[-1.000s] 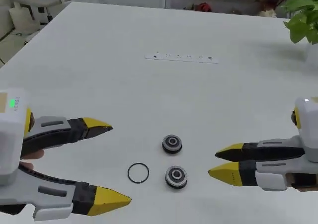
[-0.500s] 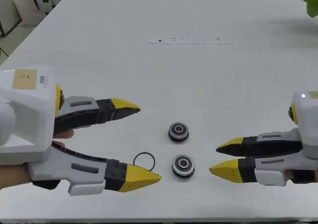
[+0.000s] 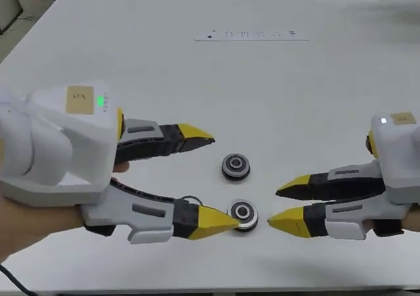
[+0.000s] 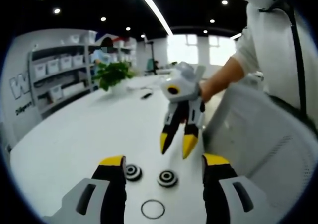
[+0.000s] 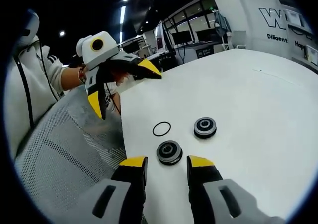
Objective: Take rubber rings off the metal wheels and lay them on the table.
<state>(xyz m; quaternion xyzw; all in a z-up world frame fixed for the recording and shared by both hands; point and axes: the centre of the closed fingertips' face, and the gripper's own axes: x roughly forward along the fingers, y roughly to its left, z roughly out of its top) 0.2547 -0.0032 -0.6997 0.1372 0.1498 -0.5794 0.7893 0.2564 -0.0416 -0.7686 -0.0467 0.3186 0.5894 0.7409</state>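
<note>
Two small metal wheels with dark rims lie on the white table: a far wheel [image 3: 235, 167] [image 4: 132, 172] [image 5: 205, 126] and a near wheel [image 3: 243, 213] [image 4: 167, 178] [image 5: 169, 152]. A loose black rubber ring [image 3: 190, 199] [image 4: 152, 208] [image 5: 161, 128] lies flat left of the near wheel, partly hidden by my left gripper's lower jaw. My left gripper [image 3: 225, 180] [image 4: 164, 162] [image 5: 126, 92] is wide open, its lower tip beside the near wheel. From the right, my right gripper [image 3: 273, 206] [image 5: 166, 162] [image 4: 178, 144] points at the near wheel, narrowly open and holding nothing.
A flat white strip with small markings [image 3: 252, 35] lies far back on the table [image 3: 315, 99]. The table's front edge runs just below the grippers. A mesh chair back [image 5: 64, 149] stands off that edge. A potted plant [image 4: 113, 74] sits at the far end.
My left gripper has moved right toward the wheels; its lower jaw now covers part of the loose ring. The right gripper has stayed about where it was. The head camera tilted down.
</note>
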